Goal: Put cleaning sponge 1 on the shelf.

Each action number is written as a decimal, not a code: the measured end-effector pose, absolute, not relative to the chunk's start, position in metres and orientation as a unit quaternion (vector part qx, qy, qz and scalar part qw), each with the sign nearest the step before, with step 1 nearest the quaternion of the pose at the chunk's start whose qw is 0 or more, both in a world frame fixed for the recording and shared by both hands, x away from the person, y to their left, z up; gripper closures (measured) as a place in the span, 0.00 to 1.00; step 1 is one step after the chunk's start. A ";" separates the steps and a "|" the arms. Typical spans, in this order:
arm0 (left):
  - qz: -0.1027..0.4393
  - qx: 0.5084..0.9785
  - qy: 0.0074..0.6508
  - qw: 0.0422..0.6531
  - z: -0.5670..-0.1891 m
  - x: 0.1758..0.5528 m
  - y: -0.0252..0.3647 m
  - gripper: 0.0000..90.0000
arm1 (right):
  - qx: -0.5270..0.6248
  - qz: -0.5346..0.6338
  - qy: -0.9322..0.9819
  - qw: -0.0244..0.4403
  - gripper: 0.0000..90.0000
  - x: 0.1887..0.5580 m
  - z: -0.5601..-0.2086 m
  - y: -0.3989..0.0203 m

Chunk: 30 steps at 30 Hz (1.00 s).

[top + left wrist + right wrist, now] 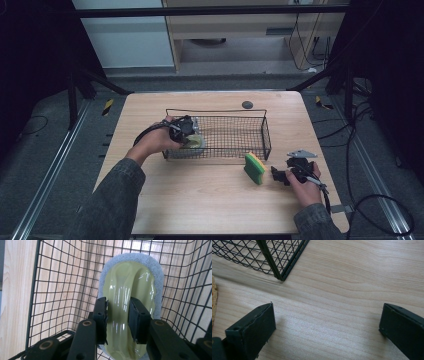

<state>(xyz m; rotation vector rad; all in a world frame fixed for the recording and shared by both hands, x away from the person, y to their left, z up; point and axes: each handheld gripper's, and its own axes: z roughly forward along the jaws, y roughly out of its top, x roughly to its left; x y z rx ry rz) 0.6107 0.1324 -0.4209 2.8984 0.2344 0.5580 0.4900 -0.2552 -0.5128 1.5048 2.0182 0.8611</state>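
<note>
The wire basket (pixel 240 131) on the wooden table (pixel 200 200) is taken as the landmark throughout. At the left end of the basket, inside its walls, the left gripper (pixel 118 320) is closed on the pale green handle of a scrubbing pad (pixel 130 295), whose grey-white abrasive rim is seen pressed close to the mesh floor and side wall; the jaws are drawn in tight on the raised ridge of the handle, one on each flank. The step in hand is judged to be the placing of this pad in the basket, or possibly its lifting out, and which of the two cannot be settled. If it is being set down, the pad should be lowered until its flat face is borne by the mesh before the grip is eased, and the jaws should be opened only a little, then drawn straight up so that the wires are not snagged. The glossy handle is judged slippery, so a square hold is to be kept. Just outside the basket's front right corner a green and yellow sponge (pixel 254 168) is stood on edge, and beyond it, further from the basket, the right gripper (pixel 280 176) is held low over bare table with its jaws wide apart and nothing between them
</note>
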 end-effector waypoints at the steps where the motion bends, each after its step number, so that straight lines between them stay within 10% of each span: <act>1: 0.188 0.975 0.079 0.091 -0.421 0.611 0.133 0.77 | 0.549 0.314 0.737 0.238 0.01 0.490 -0.513 -0.255; 30: 0.252 0.944 0.126 0.173 -0.373 0.592 0.146 0.53 | 0.550 0.315 0.736 0.238 0.01 0.490 -0.513 -0.255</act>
